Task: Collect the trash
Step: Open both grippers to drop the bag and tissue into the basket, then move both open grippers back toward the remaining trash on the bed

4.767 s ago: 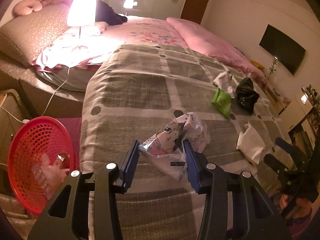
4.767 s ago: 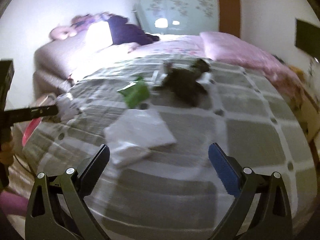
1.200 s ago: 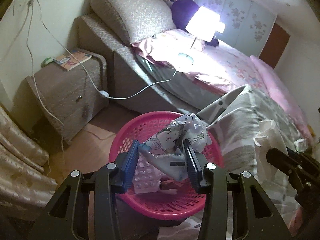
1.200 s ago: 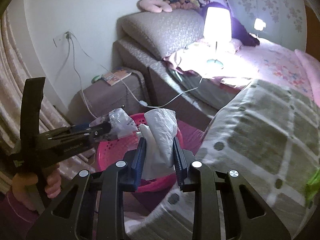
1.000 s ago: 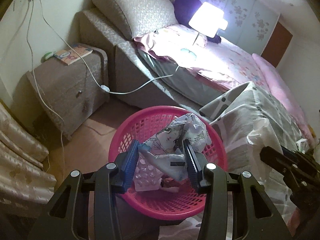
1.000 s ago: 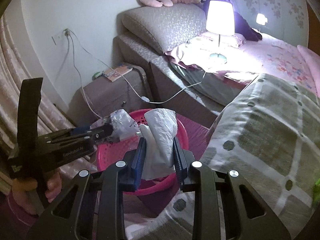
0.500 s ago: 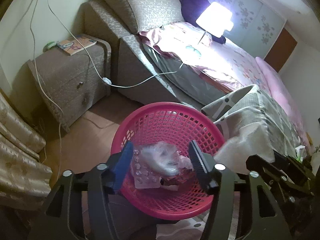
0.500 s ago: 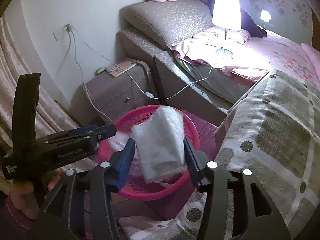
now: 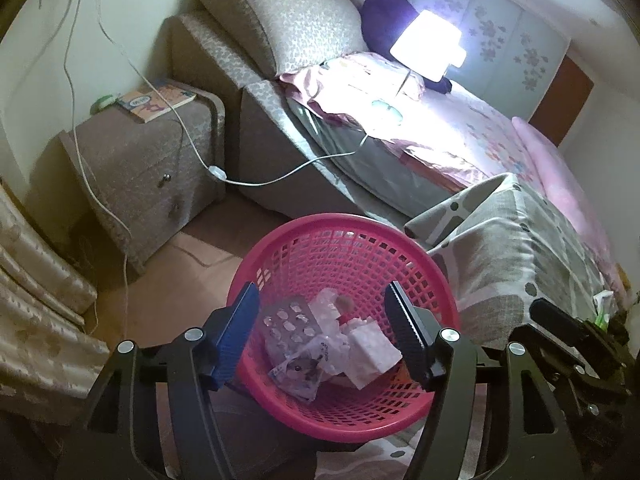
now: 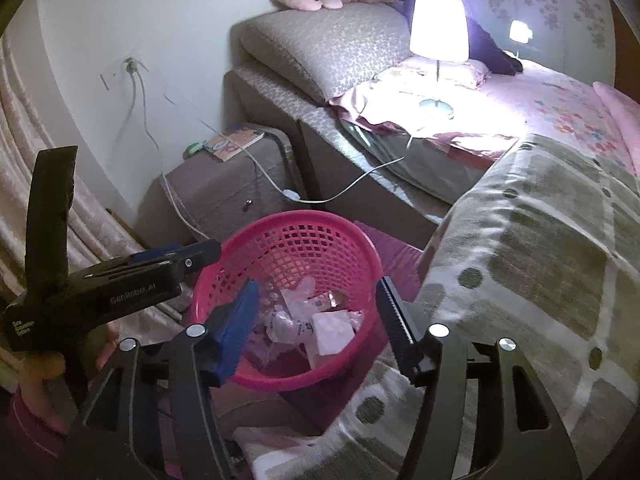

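Observation:
A pink mesh basket (image 9: pixel 344 240) stands on the floor beside the bed; it also shows in the right wrist view (image 10: pixel 296 236). In it lie a printed plastic wrapper (image 9: pixel 298 372), a white plastic bag (image 9: pixel 370 348) and a clear blister tray (image 9: pixel 286 322). The white bag also shows in the right wrist view (image 10: pixel 332 334). My left gripper (image 9: pixel 324 340) is open and empty above the basket. My right gripper (image 10: pixel 318 320) is open and empty above the basket. The left gripper also shows from the side in the right wrist view (image 10: pixel 132 280).
A grey nightstand (image 9: pixel 136 160) with a book and a white cable stands to the left of the basket. The bed with a checked grey blanket (image 10: pixel 540 264) is at the right. A lit lamp (image 10: pixel 438 36) stands on the bed. Curtains hang at far left.
Both grippers have opened over the basket. The printed wrapper and the white bag have dropped from the jaws into the basket.

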The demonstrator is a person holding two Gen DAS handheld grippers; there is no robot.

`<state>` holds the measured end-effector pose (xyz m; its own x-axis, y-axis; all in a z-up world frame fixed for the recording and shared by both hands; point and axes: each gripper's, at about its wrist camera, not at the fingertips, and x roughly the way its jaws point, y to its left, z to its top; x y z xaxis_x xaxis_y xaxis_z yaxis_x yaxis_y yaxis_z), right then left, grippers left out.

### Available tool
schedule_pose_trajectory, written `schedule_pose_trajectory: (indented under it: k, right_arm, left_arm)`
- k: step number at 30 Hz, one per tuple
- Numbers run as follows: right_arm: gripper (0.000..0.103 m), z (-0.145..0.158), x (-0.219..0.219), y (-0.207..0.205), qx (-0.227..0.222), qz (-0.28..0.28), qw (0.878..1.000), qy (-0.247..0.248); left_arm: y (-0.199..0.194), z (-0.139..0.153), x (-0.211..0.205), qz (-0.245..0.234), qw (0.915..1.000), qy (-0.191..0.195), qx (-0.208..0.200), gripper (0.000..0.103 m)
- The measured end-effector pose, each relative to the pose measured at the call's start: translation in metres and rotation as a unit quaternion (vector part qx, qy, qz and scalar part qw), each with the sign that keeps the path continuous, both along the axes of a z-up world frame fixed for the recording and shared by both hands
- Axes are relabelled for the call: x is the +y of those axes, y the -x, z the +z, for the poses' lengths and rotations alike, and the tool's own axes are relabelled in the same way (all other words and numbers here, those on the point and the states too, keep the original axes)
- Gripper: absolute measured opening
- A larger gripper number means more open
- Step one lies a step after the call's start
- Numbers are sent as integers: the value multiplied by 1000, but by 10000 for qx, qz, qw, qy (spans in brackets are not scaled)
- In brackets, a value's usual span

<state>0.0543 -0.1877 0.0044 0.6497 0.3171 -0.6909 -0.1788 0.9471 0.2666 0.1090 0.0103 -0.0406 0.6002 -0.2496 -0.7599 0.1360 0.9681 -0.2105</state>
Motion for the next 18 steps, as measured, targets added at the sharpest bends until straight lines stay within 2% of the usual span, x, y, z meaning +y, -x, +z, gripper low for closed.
schedule_pose_trajectory:
  k: [8,10,18]
  right_arm:
    - [66,5,-24,26,-146,-273,9995,-6]
    - [67,5,-32,33,-160,-373,9992,14]
    - [68,7,-74,66,-263,-924,9954,15]
  left_arm:
    - [13,8,-18,-239,9991,-213,-283,64]
    - [16,11,-24,-322,9984,-295,-368,68]
    - [34,18,-53,-739,9932,-593,-680,70]
